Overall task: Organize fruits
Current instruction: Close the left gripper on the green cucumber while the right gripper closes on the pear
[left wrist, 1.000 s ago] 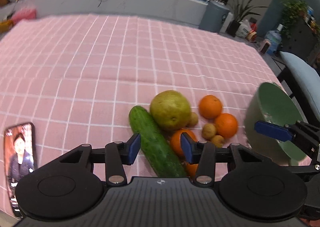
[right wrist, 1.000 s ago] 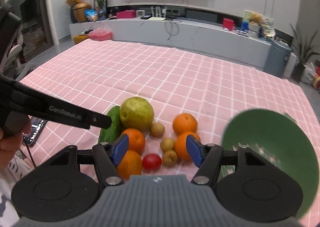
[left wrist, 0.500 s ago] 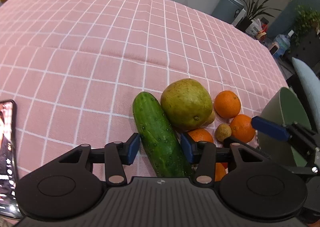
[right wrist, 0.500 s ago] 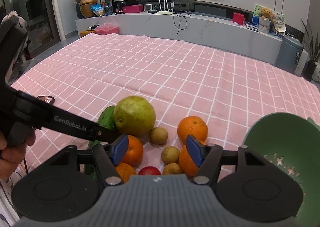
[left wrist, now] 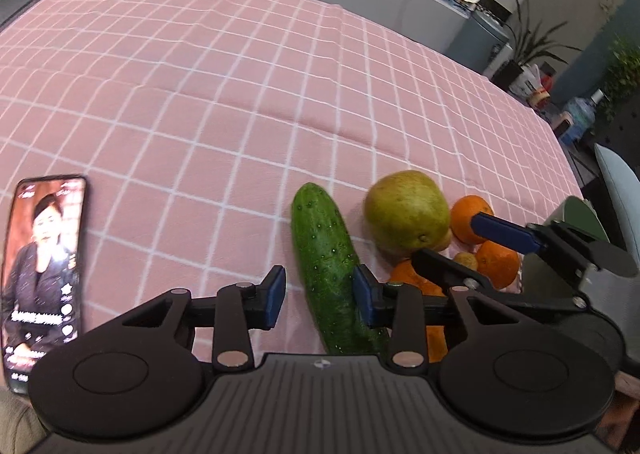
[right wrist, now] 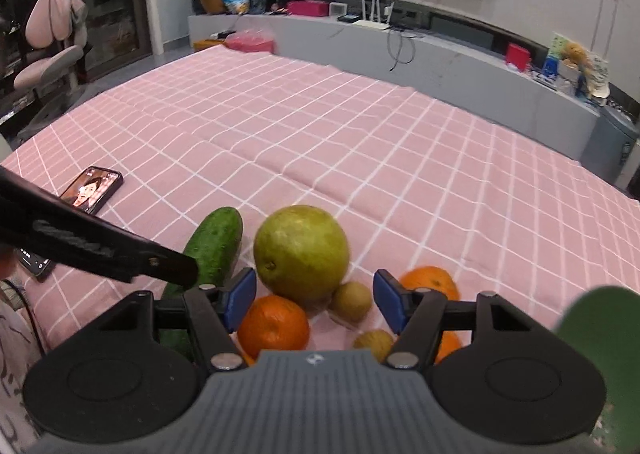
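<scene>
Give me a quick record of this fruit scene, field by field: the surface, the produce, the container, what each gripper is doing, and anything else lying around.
surface: pink checked tablecloth
produce: cucumber, large green pear-like fruit, several oranges, small brown fruits, clustered together
container: green colander, at right edge of the cluster, no fruit seen in it
left gripper: jaws closing around cucumber, left pad not yet touching
right gripper: jaws opening, above an orange and a small brown fruit, gripping nothing
other: phone, screen lit, left of the cucumber
</scene>
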A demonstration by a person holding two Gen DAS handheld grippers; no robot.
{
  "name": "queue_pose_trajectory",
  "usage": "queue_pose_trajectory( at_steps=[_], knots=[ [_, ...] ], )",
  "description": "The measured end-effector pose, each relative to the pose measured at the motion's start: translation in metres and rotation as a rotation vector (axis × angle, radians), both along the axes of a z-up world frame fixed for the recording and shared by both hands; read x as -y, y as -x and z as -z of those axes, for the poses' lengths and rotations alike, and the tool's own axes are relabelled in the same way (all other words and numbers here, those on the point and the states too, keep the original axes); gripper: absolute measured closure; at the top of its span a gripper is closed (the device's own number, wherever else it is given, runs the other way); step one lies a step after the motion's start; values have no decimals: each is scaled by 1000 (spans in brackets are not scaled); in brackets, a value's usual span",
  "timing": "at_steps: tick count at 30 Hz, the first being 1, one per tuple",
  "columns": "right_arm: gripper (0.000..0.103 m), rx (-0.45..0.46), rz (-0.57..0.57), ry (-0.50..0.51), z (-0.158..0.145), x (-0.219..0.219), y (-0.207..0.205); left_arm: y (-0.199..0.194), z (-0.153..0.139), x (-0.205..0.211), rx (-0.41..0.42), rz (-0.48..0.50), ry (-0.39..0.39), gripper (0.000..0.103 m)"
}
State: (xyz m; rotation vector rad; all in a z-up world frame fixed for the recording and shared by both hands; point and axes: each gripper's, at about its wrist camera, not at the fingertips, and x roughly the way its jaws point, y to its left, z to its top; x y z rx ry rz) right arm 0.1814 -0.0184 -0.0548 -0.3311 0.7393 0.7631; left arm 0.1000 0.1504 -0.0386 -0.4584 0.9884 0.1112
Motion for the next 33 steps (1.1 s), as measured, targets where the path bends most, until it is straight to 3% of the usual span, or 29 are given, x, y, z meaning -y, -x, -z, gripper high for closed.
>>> queue_pose_trajectory(
  at_steps=[3,8,14,22,28,31,33],
  knots=[
    [33,2,-7,0,5,-9,-3,3,0,-5,1,-18,10,60],
    [33,6,-10,11,12,-20,-8,0,1,-7,20,-35,8,61],
    [36,7,-22,20,17,-23,-10,-14,8,-12,15,-30,77,59],
    [41,-6,-35,31,27,-24,-13,-26,11,6,-9,11,16,50],
    [44,46,-63,73,31,-30,-10,-33,16,13,-26,48,3,49],
    [45,49,-64,63,32,-28,-10,-33,20,11,-23,54,21,50],
    [45,60,-70,62,32,-27,-10,-33,21,12,-14,70,33,60]
  ],
)
